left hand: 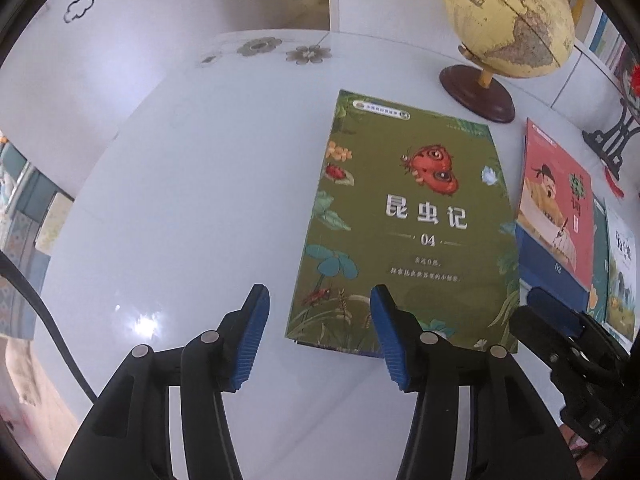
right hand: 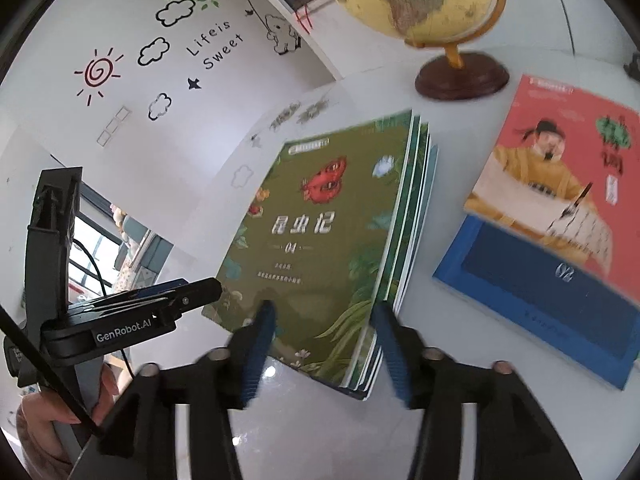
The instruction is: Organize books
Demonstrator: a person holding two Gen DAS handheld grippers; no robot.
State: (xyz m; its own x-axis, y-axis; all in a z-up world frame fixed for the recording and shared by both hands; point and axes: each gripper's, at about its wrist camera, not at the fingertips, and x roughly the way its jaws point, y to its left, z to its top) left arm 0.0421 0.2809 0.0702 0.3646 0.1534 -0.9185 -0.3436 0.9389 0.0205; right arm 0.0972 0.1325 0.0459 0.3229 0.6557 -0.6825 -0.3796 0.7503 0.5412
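Observation:
A stack of thin green books (left hand: 404,232) lies flat on the white table (left hand: 200,200), the top cover showing a red insect and "04". My left gripper (left hand: 320,300) is open over the stack's near left corner; its right finger overlaps the cover and nothing is pinched. In the right wrist view the same green stack (right hand: 328,240) lies under my right gripper (right hand: 324,314), which is open, one finger over the cover, the other at the stack's right edge. A red and blue book (right hand: 560,208) lies apart to the right.
A yellow globe (left hand: 508,16) on a dark round base stands behind the books. More books (left hand: 620,272) lie right of the red and blue book (left hand: 556,208). A dark ornament stand (left hand: 612,136) sits far right. A hand (right hand: 60,408) holds the left gripper (right hand: 196,288).

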